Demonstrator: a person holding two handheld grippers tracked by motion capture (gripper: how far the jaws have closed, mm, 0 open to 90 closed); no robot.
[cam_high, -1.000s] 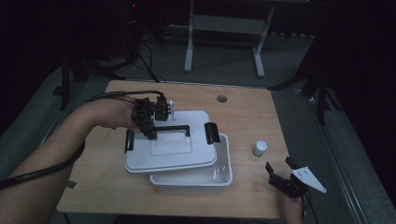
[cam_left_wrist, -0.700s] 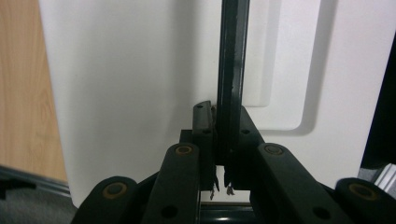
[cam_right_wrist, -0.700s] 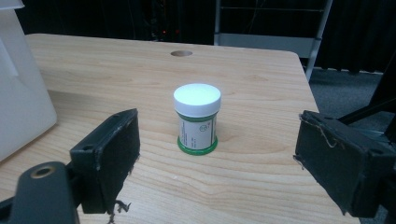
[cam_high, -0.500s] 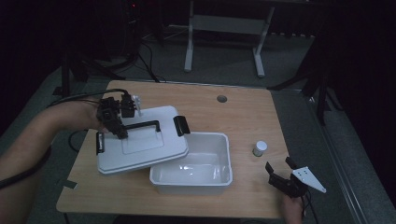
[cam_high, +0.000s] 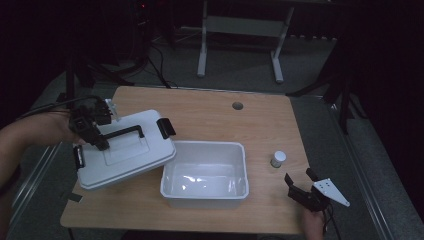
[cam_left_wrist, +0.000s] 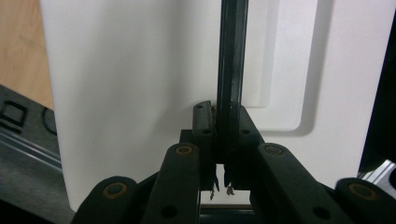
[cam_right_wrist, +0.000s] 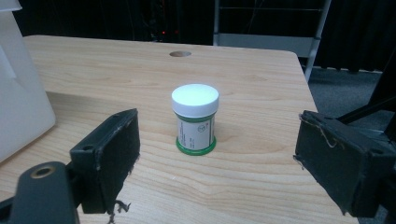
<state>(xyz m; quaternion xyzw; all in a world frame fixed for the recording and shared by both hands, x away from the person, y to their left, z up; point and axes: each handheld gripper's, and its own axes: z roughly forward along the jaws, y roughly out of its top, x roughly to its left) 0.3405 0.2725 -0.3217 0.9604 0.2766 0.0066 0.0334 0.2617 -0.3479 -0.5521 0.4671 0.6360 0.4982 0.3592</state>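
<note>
A white lid (cam_high: 131, 156) with a black handle (cam_high: 123, 132) and black latches hangs tilted over the table's left side. My left gripper (cam_high: 98, 142) is shut on that handle. In the left gripper view the handle (cam_left_wrist: 229, 70) runs up between the closed jaws of the left gripper (cam_left_wrist: 222, 140), with the lid (cam_left_wrist: 130, 84) behind it. An open white bin (cam_high: 202, 199) stands at the front middle, nothing visible inside. A small white-capped jar (cam_high: 278, 158) stands to its right. My right gripper (cam_high: 298, 175) rests open at the front right corner, aimed at the jar (cam_right_wrist: 195, 119), which stands beyond the right gripper (cam_right_wrist: 224, 158).
The wooden table (cam_high: 200, 115) has a round hole (cam_high: 237, 106) near its far edge. The bin's wall (cam_right_wrist: 18, 102) rises at the left of the right gripper view. A white metal frame (cam_high: 240, 30) and cables lie on the dark floor behind the table.
My left gripper has carried the lid leftward off the bin, leaving the bin open. The right gripper and the jar have stayed where they were.
</note>
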